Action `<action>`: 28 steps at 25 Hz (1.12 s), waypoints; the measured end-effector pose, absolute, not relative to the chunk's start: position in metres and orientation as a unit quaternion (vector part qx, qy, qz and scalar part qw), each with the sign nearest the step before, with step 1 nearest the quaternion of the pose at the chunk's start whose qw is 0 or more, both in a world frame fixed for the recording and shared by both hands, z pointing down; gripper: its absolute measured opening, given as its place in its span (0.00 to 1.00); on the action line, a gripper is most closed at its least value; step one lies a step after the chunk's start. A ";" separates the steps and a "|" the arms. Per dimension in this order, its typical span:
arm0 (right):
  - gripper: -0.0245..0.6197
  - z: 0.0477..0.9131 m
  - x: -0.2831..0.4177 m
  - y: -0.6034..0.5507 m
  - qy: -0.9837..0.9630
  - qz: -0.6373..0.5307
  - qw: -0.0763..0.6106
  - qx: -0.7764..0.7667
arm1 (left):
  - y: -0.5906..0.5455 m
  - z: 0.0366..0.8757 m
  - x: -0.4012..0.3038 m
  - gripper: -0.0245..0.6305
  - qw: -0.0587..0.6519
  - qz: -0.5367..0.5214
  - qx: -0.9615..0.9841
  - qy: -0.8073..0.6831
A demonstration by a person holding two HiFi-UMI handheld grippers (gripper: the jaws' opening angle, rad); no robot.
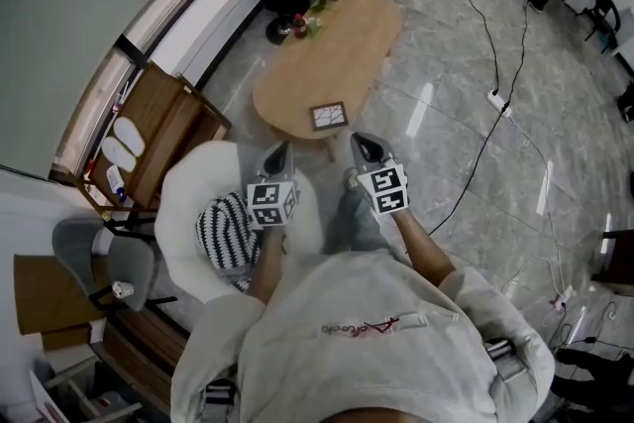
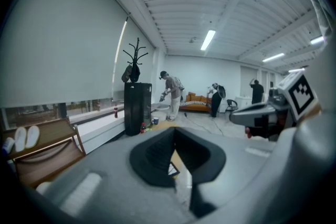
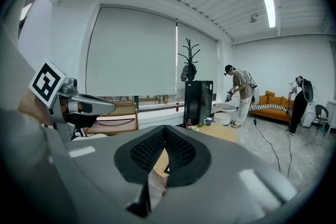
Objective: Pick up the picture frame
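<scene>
— Any print you can read from where you sit?

— Not much. The sweatshirt (image 1: 362, 327) under the head camera has a line of red script, too small for me to make out. The marker cubes (image 1: 273, 203) on my claws show only black-and-white squares, no letters. At the far end of the oval wooden table (image 1: 327, 45) stands a small dark bottle (image 1: 299, 23) with red on it. I can't read its label.

— And the claws?

— The left gripper (image 1: 280, 157) has its jaws pressed together, tips meeting, with nothing between them. The right gripper (image 1: 365, 148) looks the same in its own view: dark pads closed to a point and empty. Both hang just short of the table's near end and touch nothing. The left one is over the white armchair (image 1: 188, 203) beside that end.

— The picture frame?

— The picture frame (image 1: 329, 116) lies flat on the table's near end, close to the edge and apart from both claws. It is roughly square, with a narrow dark border around a pale picture. I can't resolve the picture's faint pattern. A corner of it shows on the wood through the gap below each claw's pads.
</scene>
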State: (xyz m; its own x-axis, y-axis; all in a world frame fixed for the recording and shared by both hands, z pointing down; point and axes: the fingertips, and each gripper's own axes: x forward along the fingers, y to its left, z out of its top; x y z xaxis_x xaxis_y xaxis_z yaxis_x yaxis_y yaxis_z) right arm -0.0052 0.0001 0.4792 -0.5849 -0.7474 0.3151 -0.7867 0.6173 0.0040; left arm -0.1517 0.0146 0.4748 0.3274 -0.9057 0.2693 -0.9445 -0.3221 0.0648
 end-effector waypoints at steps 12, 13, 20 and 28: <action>0.05 0.483 -0.001 -0.081 -0.885 0.074 0.147 0.436 | -0.063 0.476 -0.154 0.04 0.111 0.088 0.803 -0.578; 0.05 0.482 -0.001 -0.088 -0.885 0.074 0.148 0.435 | -0.071 0.475 -0.153 0.04 0.111 0.087 0.803 -0.579; 0.05 0.479 -0.001 -0.146 -0.887 0.079 0.152 0.428 | -0.127 0.466 -0.154 0.04 0.117 0.083 0.798 -0.586; 0.05 0.477 0.005 -0.217 -0.889 0.085 0.155 0.423 | -0.194 0.457 -0.154 0.04 0.115 0.087 0.790 -0.596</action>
State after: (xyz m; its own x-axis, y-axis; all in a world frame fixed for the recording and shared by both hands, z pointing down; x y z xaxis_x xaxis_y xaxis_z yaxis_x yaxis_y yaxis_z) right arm 0.0053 -0.2167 0.4770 -0.5939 -0.7257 0.3472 -0.7786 0.6272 -0.0208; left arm -0.1544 -0.1938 0.4574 0.2751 -0.9211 0.2756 -0.9614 -0.2638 0.0780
